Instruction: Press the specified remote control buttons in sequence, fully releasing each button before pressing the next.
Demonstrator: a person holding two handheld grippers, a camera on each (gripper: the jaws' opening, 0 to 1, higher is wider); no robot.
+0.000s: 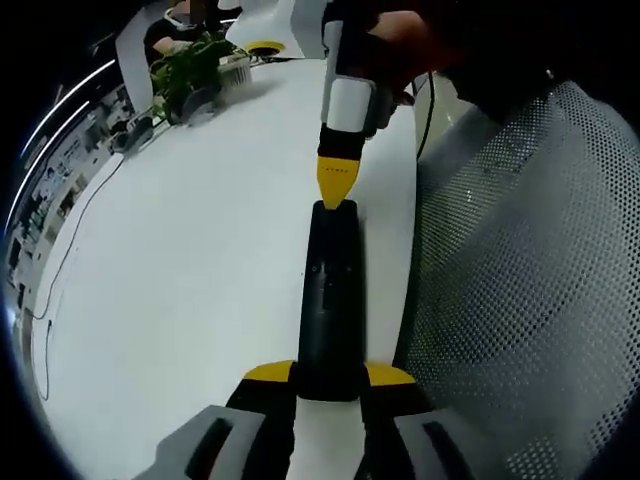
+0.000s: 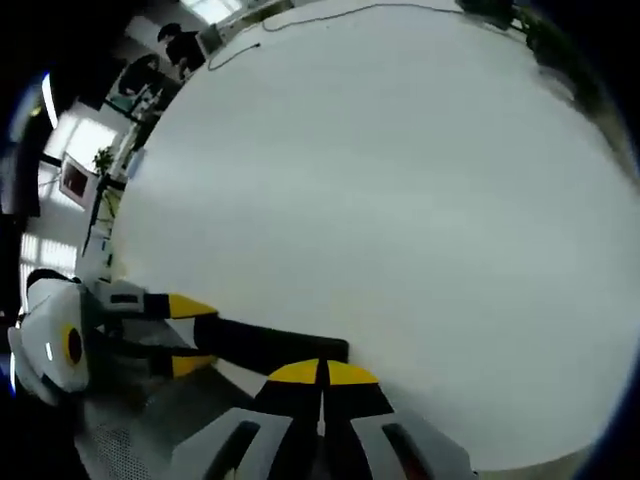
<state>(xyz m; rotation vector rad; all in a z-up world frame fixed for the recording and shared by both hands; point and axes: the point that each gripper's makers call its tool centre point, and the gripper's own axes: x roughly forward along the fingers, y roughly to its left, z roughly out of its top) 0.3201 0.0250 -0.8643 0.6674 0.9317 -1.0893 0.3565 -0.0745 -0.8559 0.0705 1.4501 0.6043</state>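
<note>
Buttons on the remote (image 1: pixel 328 300) can't be read: in the left gripper view it's a dark slab with faint marks on top, foreshortened straight ahead of the claw. Its near end is cut off behind the left gripper (image 1: pixel 330 378), whose yellow-tipped jaws sit one on each side of it, clamped on the body.

Right gripper (image 1: pixel 337 185) comes in from the far end, jaws together into one yellow point, resting at the remote's far tip. Whether it presses a button, cannot tell. A hand (image 1: pixel 400 50) holding it is mostly in shadow.

Surface: plain white table (image 1: pixel 180 280), remote lying near its right edge. Right of the left claw, past the edge, a grey mesh chair back (image 1: pixel 520 280). Far left ahead: a potted plant (image 1: pixel 190 70) and a thin cable (image 1: pixel 60 250) along the table.

Right gripper view: own jaws (image 2: pixel 322 375) closed, tips touching, nothing between them. Remote (image 2: pixel 265 345) just left of the tips, with the left gripper (image 2: pixel 185 335) gripping its other end. Room at upper left is blurred; windows and a person (image 2: pixel 185 45) barely readable.
</note>
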